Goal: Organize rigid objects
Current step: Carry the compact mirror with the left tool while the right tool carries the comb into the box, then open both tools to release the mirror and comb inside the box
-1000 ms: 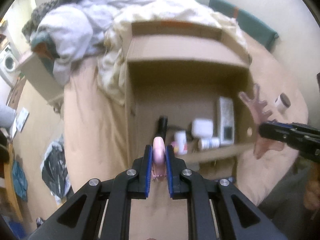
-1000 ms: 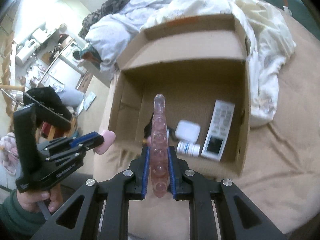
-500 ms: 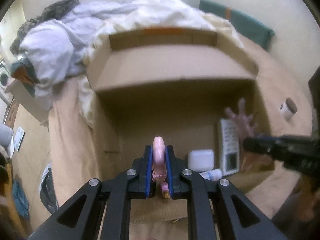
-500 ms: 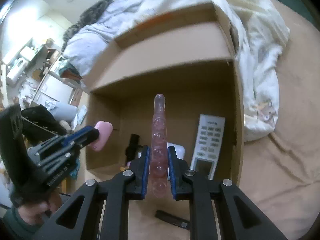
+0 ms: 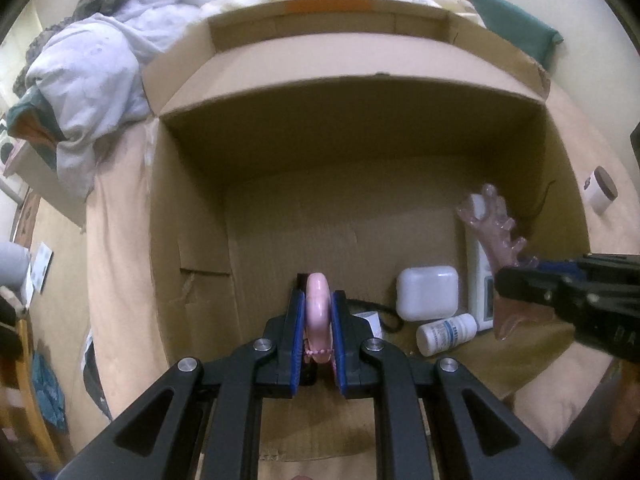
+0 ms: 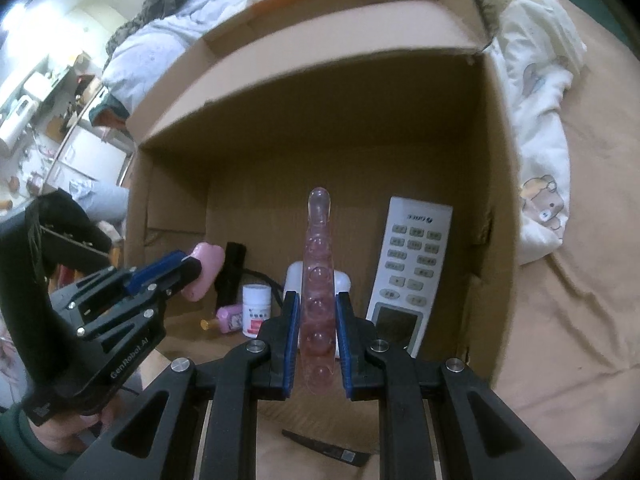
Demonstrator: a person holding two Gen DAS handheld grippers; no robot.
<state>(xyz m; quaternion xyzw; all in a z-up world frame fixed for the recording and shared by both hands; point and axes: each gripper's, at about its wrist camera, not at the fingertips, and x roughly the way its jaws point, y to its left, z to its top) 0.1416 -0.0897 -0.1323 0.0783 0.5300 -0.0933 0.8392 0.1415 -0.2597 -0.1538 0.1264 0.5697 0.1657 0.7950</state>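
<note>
The clear pink massager (image 6: pixel 319 280) is pinched upright in the right gripper (image 6: pixel 318 336) above the cardboard box (image 6: pixel 496 184), over the remote (image 6: pixel 412 264) and white case (image 5: pixel 427 292). The left gripper (image 5: pixel 318 340) clamps a pink oval piece (image 5: pixel 318 304) nearby.

Home bedroom: bed (image 6: pixel 568 320), rumpled duvet (image 5: pixel 92 80).

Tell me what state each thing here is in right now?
Left gripper: shut on the pink rounded object.
Right gripper: shut on the translucent pink bumpy massager.
Cardboard box: open, flaps up.
White pill bottle: lying on its side, capped.
White earbud case: closed.
Remote control: face up in the box.
</note>
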